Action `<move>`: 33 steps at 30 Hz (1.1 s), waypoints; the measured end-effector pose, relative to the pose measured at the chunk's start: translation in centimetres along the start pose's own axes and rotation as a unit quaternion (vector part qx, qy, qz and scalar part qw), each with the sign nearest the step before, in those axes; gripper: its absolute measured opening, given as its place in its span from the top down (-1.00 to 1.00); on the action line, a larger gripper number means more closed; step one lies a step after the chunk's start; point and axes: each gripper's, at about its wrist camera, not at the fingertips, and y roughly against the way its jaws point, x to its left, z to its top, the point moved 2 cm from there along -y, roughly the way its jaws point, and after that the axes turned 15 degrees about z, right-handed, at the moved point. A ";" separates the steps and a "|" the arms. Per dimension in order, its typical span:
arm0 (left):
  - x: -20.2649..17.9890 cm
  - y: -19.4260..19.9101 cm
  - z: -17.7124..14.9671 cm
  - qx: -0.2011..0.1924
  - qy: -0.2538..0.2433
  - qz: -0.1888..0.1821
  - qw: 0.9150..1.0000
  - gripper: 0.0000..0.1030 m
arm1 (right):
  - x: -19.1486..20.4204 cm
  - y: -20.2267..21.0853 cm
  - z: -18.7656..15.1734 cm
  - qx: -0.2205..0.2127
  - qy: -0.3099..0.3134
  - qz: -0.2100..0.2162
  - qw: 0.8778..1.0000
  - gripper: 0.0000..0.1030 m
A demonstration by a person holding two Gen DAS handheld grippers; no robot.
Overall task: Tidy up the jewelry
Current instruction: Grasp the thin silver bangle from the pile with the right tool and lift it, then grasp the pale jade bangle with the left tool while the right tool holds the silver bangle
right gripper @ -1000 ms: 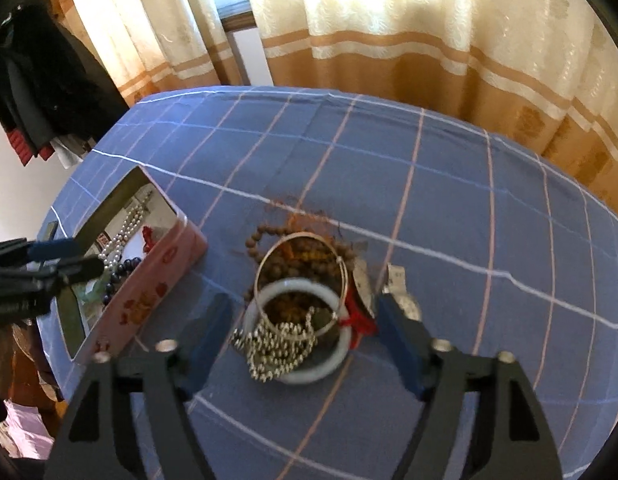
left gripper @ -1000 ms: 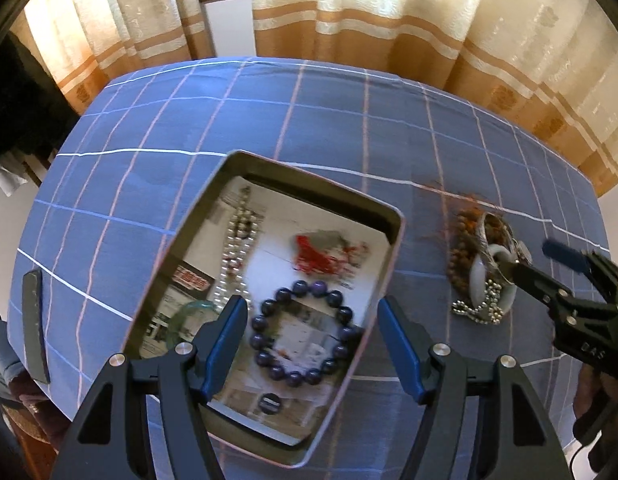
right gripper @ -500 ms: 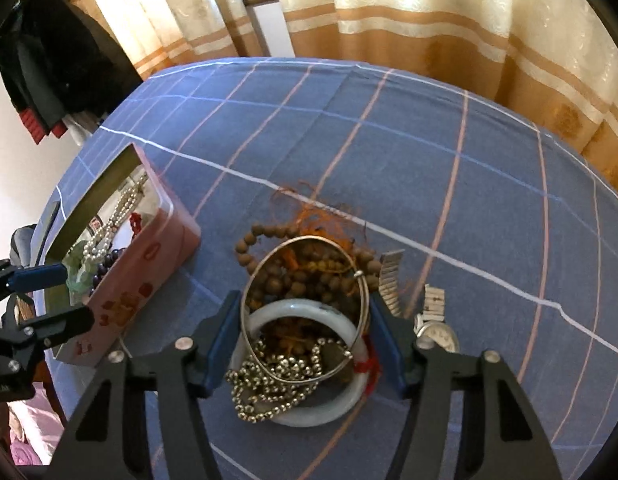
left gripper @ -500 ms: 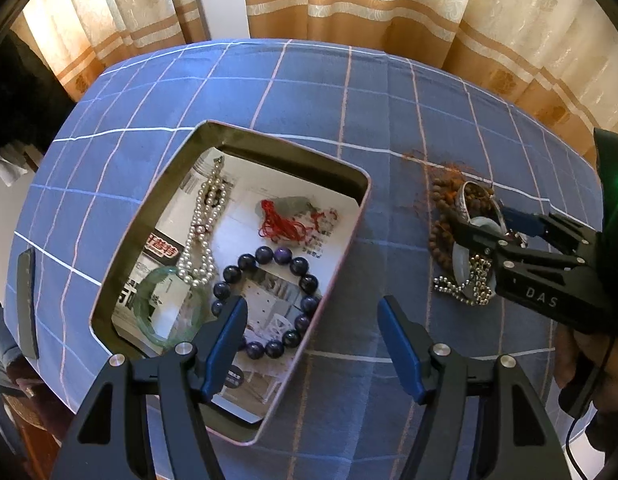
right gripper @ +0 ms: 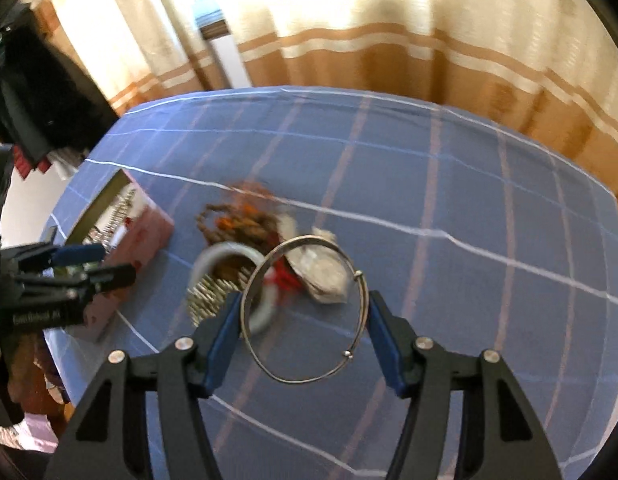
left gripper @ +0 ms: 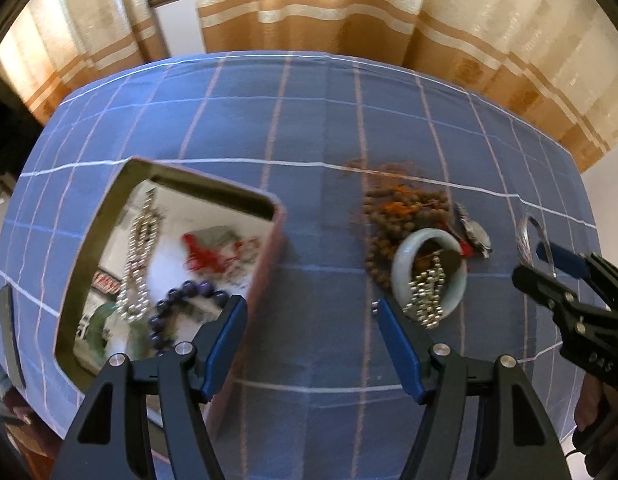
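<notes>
From my left wrist camera I look steeply down on a table under a blue checked cloth (left gripper: 317,128), with striped cream and tan curtains (left gripper: 349,12) behind it. My left gripper (left gripper: 309,322) stands with its blue pads wide apart and nothing between them, hanging over bare cloth between the tin and the jewelry pile. The open tin box (left gripper: 275,216) lies to the left; inside it I see a string of pale pearl beads (left gripper: 139,264), a dark purple bead bracelet (left gripper: 181,300), a red corded piece (left gripper: 207,250) and a green bangle (left gripper: 99,320), all somewhat blurred. To the right sits the heap still on the cloth: brown wooden beads with orange thread (left gripper: 401,208), a pale jade bangle (left gripper: 401,264) with a silver ball chain (left gripper: 427,296) draped over its rim, and a wristwatch (left gripper: 475,234) just beside it. At the far right my right gripper (left gripper: 545,264) carries a thin wire hoop clear of the pile. From my right wrist camera, that gripper (right gripper: 305,316) is clamped on the thin silver bangle (right gripper: 351,264), each pad pressing one side of the hoop, which stands tilted in the air above the cloth. Beyond it lie the white bangle, the ball chain, the brown beads and the watch, blurred. The pink-sided tin is at the left, with my left gripper over its near end.
</notes>
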 end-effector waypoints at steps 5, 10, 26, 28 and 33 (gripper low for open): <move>-1.6 -0.3 0.6 -0.001 -0.018 -0.008 1.000 -0.31 | -1.0 0.8 -1.9 0.004 -0.022 -0.008 1.000 -0.24; -3.7 -0.6 1.7 -0.010 -0.039 -0.020 0.999 -0.31 | -0.6 1.1 -3.0 0.005 -0.019 -0.007 1.000 -0.24; -6.1 -2.2 1.6 0.016 -0.066 -0.038 0.997 0.81 | -1.0 2.7 -4.1 -0.011 -0.015 -0.014 1.000 -0.24; -5.6 -0.7 1.5 0.001 -0.061 -0.041 0.997 0.81 | -1.2 2.8 -4.0 -0.013 -0.016 -0.014 1.000 -0.24; -4.9 2.8 1.7 -0.031 -0.051 -0.056 0.997 0.81 | -1.1 2.7 -4.0 -0.014 -0.014 -0.012 1.000 -0.24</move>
